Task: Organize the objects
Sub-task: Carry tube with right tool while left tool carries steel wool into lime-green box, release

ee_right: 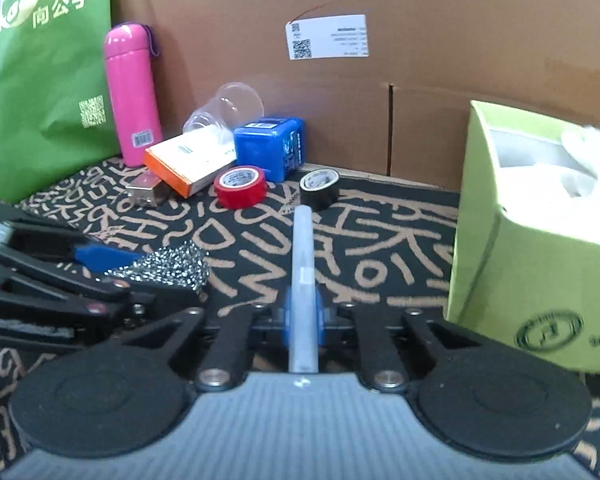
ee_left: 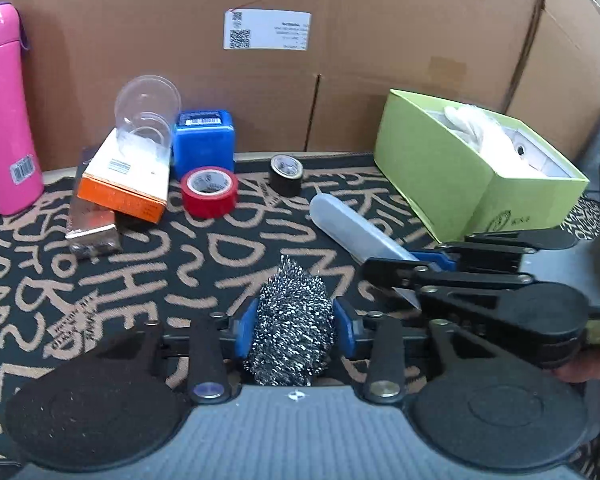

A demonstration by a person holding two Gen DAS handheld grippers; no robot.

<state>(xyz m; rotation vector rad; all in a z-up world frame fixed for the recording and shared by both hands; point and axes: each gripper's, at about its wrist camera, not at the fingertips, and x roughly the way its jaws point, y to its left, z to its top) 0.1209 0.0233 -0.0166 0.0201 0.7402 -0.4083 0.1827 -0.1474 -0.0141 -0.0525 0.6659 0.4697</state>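
Observation:
My left gripper [ee_left: 294, 326] is shut on a steel wool scrubber [ee_left: 290, 320], held above the patterned mat [ee_left: 100, 280]. It also shows at the left of the right wrist view [ee_right: 168, 266]. My right gripper [ee_right: 303, 316] is shut on a translucent plastic-sheathed knife [ee_right: 303, 264] that points forward; the knife [ee_left: 352, 228] and right gripper [ee_left: 432, 264] show at the right of the left wrist view. A light green open box [ee_left: 460, 176] with white items inside stands at the right, also in the right wrist view [ee_right: 536, 280].
At the back stand a pink bottle [ee_right: 132, 92], an orange-and-white box [ee_left: 128, 176], a clear cup [ee_left: 148, 112], a blue container [ee_left: 204, 140], red tape [ee_left: 209, 192], black tape [ee_left: 286, 174] and a foil-wrapped block [ee_left: 92, 232]. A cardboard wall [ee_left: 340, 60] closes the rear; a green bag [ee_right: 48, 80] stands left.

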